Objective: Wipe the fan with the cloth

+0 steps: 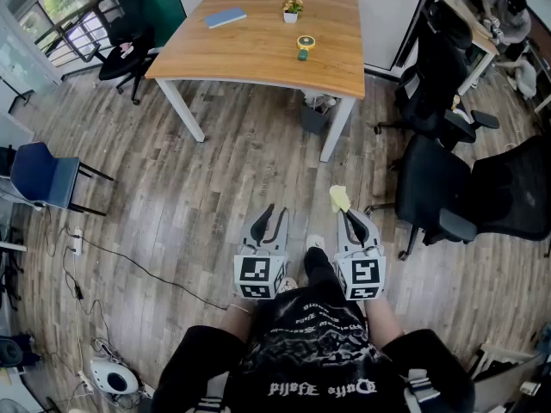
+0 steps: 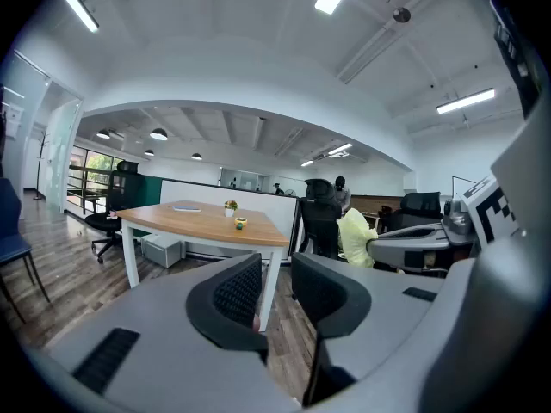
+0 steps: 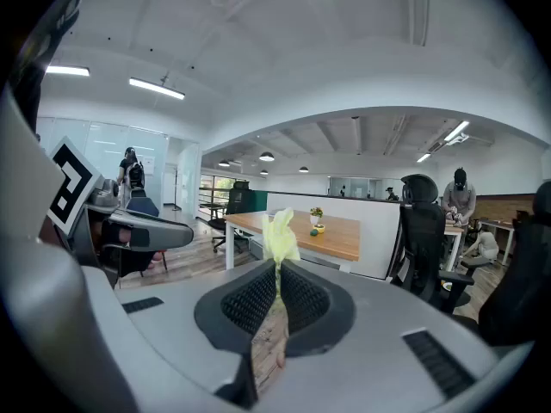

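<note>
A wood-plank floor (image 1: 215, 188) fills most of the head view. At its far end stands a wooden table (image 1: 258, 54) on white legs, with a white partition behind it. Black office chairs (image 1: 448, 179) crowd the right side. Another black chair (image 1: 129, 50) sits by the table's left end, and a blue chair (image 1: 43, 175) stands at the left edge. The person (image 1: 318, 351), in a black printed shirt, stands well back from the table and holds both grippers out in front, side by side and tipped a little downward.

The left gripper (image 1: 272, 222) has its jaws a narrow way apart, and only floor shows through the gap. The right gripper (image 1: 349, 220) is closed on a pale yellow cloth (image 1: 339, 198). The cloth is pinched between the ribbed pads, and a crumpled tuft sticks up past the tips.

On the tabletop a blue book (image 1: 225, 17) lies toward the far left. A small potted plant (image 1: 293, 9) stands near the far edge. Just in front of the plant is the fan (image 1: 305, 46), a small yellow and green thing. It is too small here to make out its shape, though it seems to stand upright. It is well apart from both grippers and from the cloth.
</note>
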A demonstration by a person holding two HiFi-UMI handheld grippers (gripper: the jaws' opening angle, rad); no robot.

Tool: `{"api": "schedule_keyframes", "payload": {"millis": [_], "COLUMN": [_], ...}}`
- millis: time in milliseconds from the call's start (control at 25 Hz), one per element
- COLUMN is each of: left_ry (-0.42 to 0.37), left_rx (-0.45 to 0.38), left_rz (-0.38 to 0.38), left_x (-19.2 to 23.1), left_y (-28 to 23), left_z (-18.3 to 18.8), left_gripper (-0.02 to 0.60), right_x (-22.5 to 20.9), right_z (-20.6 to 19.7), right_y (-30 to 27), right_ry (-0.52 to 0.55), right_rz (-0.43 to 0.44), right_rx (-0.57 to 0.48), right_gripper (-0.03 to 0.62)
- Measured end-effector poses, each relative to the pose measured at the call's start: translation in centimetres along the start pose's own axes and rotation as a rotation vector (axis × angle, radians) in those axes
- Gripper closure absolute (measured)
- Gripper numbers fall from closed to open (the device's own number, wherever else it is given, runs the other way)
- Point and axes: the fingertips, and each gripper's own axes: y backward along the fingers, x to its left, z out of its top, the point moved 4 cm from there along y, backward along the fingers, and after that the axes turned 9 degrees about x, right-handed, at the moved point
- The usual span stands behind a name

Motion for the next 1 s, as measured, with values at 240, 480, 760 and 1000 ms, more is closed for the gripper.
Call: {"api": "schedule_keyframes", "payload": {"millis": [240, 480, 760, 1000], "left_ry": [-0.01, -0.031, -0.006, -0.02], "left_rx": [0.009, 0.011, -0.009, 0.002], "left_rz": [-0.037, 0.008, -0.066, -0.11], "left_x": [-0.1, 0.0, -0.8, -2.0], "left_y": [1.2, 0.7, -0.6, -3.1], "left_z": [-0.2, -0.2, 0.7, 1.4], "left_gripper": [0.422, 0.555, 0.422, 0.255], "right_x": [1.3, 1.0, -0.4, -2.3], "right_z": [0.3, -0.2, -0.3, 0.1], "right_y": [0.7, 0.4, -0.3, -2.0], "right_ry": [0.007, 0.006, -0.012, -0.016], "right_rz": [0.008, 0.01, 0.024, 0.049], "right_rx": [-0.003, 0.003, 0.003, 0.007], "right_gripper": [0.568, 0.568, 0.568, 0.568]}}
